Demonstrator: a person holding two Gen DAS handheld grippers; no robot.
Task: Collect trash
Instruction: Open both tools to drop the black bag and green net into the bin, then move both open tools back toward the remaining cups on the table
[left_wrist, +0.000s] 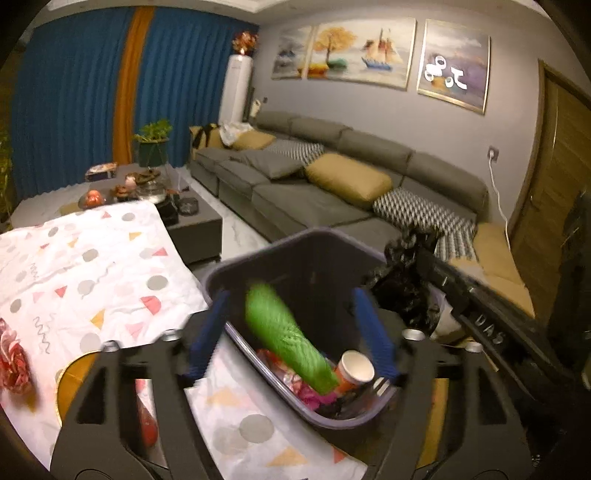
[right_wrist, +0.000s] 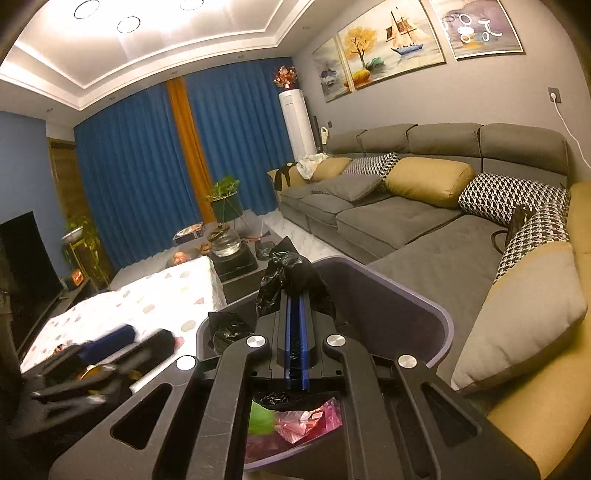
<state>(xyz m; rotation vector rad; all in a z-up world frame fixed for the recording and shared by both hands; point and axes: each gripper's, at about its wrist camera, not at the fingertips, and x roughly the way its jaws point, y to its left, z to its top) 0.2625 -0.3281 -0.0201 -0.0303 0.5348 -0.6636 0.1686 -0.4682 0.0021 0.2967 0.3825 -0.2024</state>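
Left gripper (left_wrist: 291, 332) above the bin (left_wrist: 258, 258), fingers spread wide and empty; a green object (left_wrist: 288, 332), motion-blurred, lies between them over the bin's mouth, apparently dropping onto the paper cup (left_wrist: 356, 367) and wrappers inside. Right gripper (right_wrist: 293, 306) has its fingers pressed together on the black bag (right_wrist: 284, 273) at the bin's rim, holding it up. Risks, as judged: the bin sits just beside the table edge (left_wrist: 192, 280), so a tug on the bag could tip or shift it; a loose pinch could let the bag slip. More trash, a red wrapper (left_wrist: 13, 362), remains on the tablecloth (left_wrist: 92, 266). Both grippers angle downward toward the bin.
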